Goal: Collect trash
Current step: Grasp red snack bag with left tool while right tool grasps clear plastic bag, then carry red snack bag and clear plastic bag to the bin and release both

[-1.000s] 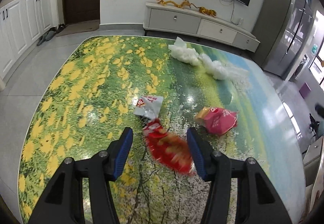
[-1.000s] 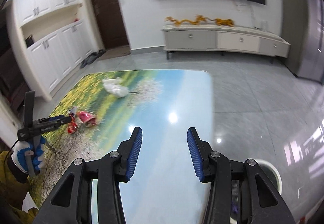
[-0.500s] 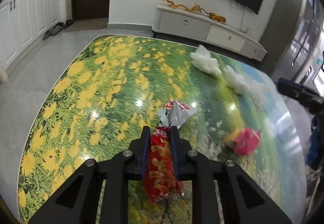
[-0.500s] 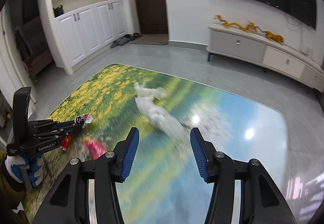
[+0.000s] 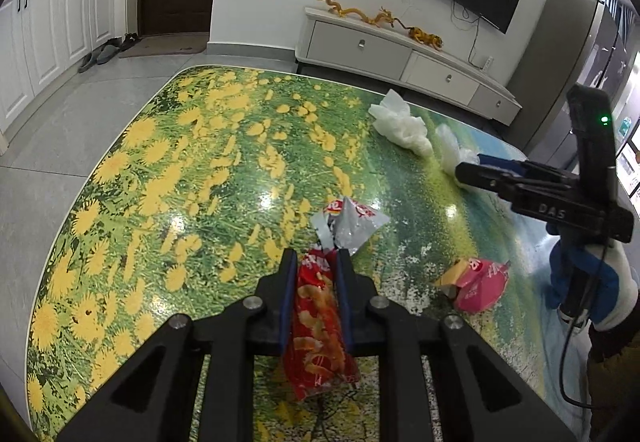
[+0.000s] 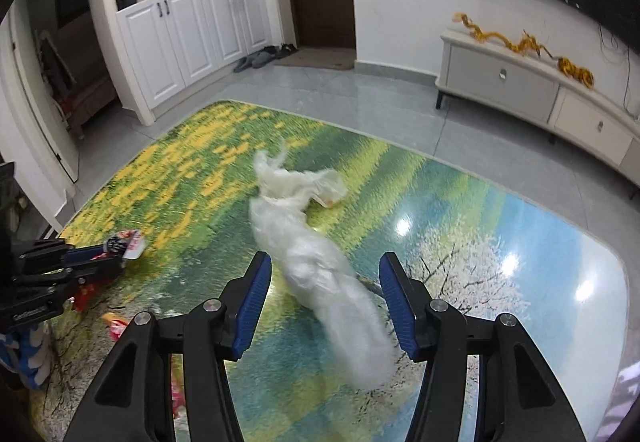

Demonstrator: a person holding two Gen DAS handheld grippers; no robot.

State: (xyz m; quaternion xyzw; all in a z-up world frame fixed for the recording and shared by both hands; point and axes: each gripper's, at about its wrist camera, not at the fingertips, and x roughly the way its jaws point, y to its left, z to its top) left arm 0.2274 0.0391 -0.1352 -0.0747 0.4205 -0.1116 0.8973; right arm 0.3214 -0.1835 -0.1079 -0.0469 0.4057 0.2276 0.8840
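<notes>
Left claw (image 5: 314, 274) clenched on the red snack wrapper (image 5: 318, 326), lower centre of the left wrist frame; fingers pinch its upper half, torn silver top sticks out past the tips and the tail hangs below. Thin crinkly foil film, near weightless, slippery; I'd judge the mid-body pinch fine, a grip nearer the edge could slide out. Right claw (image 6: 324, 284) released, fingers wide either side of the white plastic bag (image 6: 316, 266), lower centre of its frame, motion-blurred. Soft, limp, will bunch; take it at the thick bundled middle. Count on the worktop (image 5: 168, 178): one red wrapper held, one pink wrapper (image 5: 478, 284) at right, white plastic looks like two clumps, could be one piece.
</notes>
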